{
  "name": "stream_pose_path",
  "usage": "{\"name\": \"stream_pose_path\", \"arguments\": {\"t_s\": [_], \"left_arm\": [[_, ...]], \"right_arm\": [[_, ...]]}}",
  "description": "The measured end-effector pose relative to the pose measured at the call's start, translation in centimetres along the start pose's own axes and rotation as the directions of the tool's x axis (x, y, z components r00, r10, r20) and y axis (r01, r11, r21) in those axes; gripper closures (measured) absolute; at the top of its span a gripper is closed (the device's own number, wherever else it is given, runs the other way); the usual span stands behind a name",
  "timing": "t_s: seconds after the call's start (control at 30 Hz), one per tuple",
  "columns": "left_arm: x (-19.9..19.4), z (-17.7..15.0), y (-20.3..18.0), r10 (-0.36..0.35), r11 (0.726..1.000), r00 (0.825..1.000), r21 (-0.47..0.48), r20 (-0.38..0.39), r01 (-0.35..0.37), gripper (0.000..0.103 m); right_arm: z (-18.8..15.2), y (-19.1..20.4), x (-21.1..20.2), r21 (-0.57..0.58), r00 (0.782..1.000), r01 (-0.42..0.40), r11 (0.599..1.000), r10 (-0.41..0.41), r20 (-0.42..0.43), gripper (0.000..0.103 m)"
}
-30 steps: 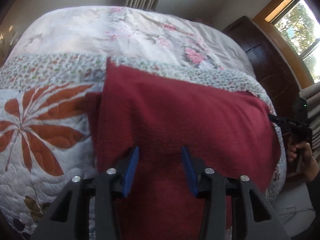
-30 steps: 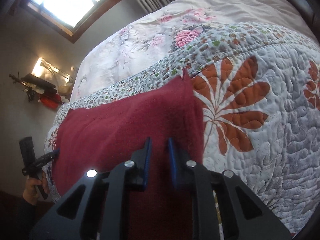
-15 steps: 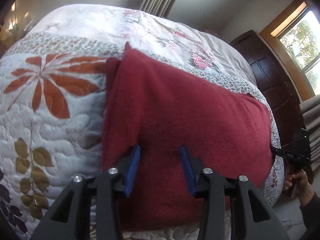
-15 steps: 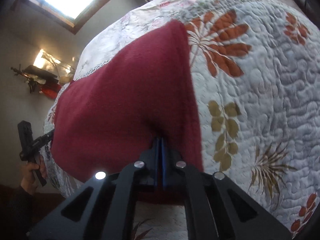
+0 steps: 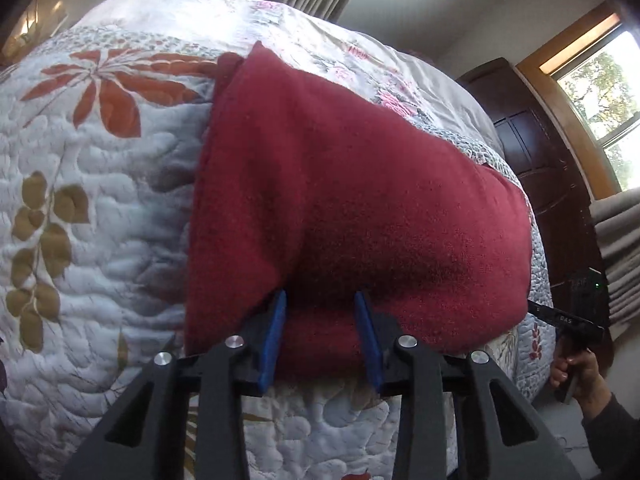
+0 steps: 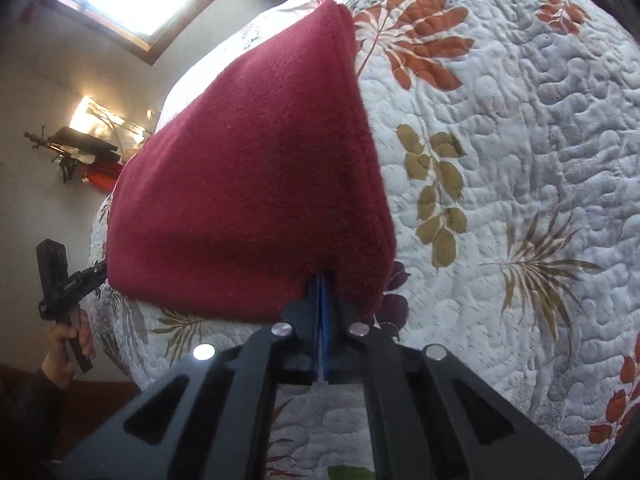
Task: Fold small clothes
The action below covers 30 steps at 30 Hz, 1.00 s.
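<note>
One red fleece cloth [image 5: 360, 200] on quilt [image 5: 100, 240], right claw [image 6: 320, 292] clamped on it, left claw [image 5: 320, 320] apart

Small pale lettering stands on the black arm of the right hand-held gripper [image 5: 568, 322] at right of frame, too small to read.

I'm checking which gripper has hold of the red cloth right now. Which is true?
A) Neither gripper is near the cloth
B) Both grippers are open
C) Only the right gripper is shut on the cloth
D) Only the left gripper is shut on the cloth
C: the right gripper has its blue pads pressed together on the red cloth edge, while the left gripper stands open with the cloth between its pads.
</note>
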<state>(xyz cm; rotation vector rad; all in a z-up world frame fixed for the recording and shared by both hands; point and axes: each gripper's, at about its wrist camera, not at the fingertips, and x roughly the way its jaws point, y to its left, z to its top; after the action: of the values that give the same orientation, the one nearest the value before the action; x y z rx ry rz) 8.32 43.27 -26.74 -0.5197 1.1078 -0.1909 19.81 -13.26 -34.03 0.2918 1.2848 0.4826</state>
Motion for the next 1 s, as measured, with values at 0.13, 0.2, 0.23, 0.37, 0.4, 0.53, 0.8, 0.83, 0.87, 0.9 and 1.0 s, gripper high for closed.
{"name": "stream_pose_path", "arguments": {"t_s": [0.13, 0.2, 0.23, 0.37, 0.4, 0.53, 0.8, 0.83, 0.87, 0.9, 1.0], "left_arm": [[-4.1, 1.6, 2.1, -0.073, 0.995, 0.997, -0.064, 0.036, 0.076, 0.029], [-5.2, 3.0, 4.2, -0.104, 0.986, 0.994, -0.126, 0.029, 0.107, 0.022], [-5.4, 3.9, 5.3, -0.128, 0.979, 0.992, -0.159, 0.025, 0.130, 0.021], [-4.0, 7.5, 8.8, -0.269, 0.924, 0.963, -0.290, -0.022, 0.251, 0.010], [-3.1, 8.5, 9.3, -0.297, 0.910, 0.954, -0.316, -0.041, 0.269, 0.007], [0.5, 11.5, 11.2, -0.313, 0.890, 0.944, -0.378, -0.099, 0.255, 0.006], [5.2, 14.7, 11.4, -0.451, 0.857, 0.865, -0.376, -0.219, 0.351, 0.004], [5.5, 14.9, 11.3, -0.458, 0.855, 0.859, -0.376, -0.227, 0.356, 0.004], [5.8, 15.1, 11.3, -0.467, 0.852, 0.853, -0.378, -0.234, 0.363, 0.004], [6.1, 15.3, 11.3, -0.481, 0.846, 0.844, -0.379, -0.238, 0.376, 0.004], [6.6, 16.0, 11.4, -0.512, 0.832, 0.822, -0.381, -0.249, 0.403, 0.004]], "right_arm": [[-1.2, 4.0, -3.5, -0.154, 0.989, 0.138, 0.978, -0.127, 0.077, 0.083], [-2.6, 8.1, -4.3, -0.282, 0.980, 0.193, 0.940, -0.170, 0.106, 0.075], [-3.3, 10.0, -4.5, -0.341, 0.973, 0.228, 0.912, -0.196, 0.125, 0.066], [-7.5, 20.0, -2.9, -0.587, 0.926, 0.377, 0.716, -0.284, 0.248, 0.036], [-8.4, 22.2, -2.2, -0.631, 0.916, 0.401, 0.665, -0.291, 0.275, 0.034], [-11.7, 30.2, 1.3, -0.762, 0.888, 0.459, 0.457, -0.272, 0.372, 0.015], [-14.5, 39.1, 11.0, -0.855, 0.835, 0.507, 0.109, -0.310, 0.456, 0.015], [-14.4, 39.6, 11.8, -0.856, 0.830, 0.509, 0.095, -0.316, 0.459, 0.015], [-14.4, 40.0, 12.5, -0.857, 0.827, 0.509, 0.083, -0.323, 0.460, 0.015], [-14.3, 40.4, 13.4, -0.859, 0.823, 0.508, 0.069, -0.332, 0.460, 0.015], [-14.3, 40.7, 16.0, -0.875, 0.816, 0.484, 0.026, -0.376, 0.440, 0.018]]}}
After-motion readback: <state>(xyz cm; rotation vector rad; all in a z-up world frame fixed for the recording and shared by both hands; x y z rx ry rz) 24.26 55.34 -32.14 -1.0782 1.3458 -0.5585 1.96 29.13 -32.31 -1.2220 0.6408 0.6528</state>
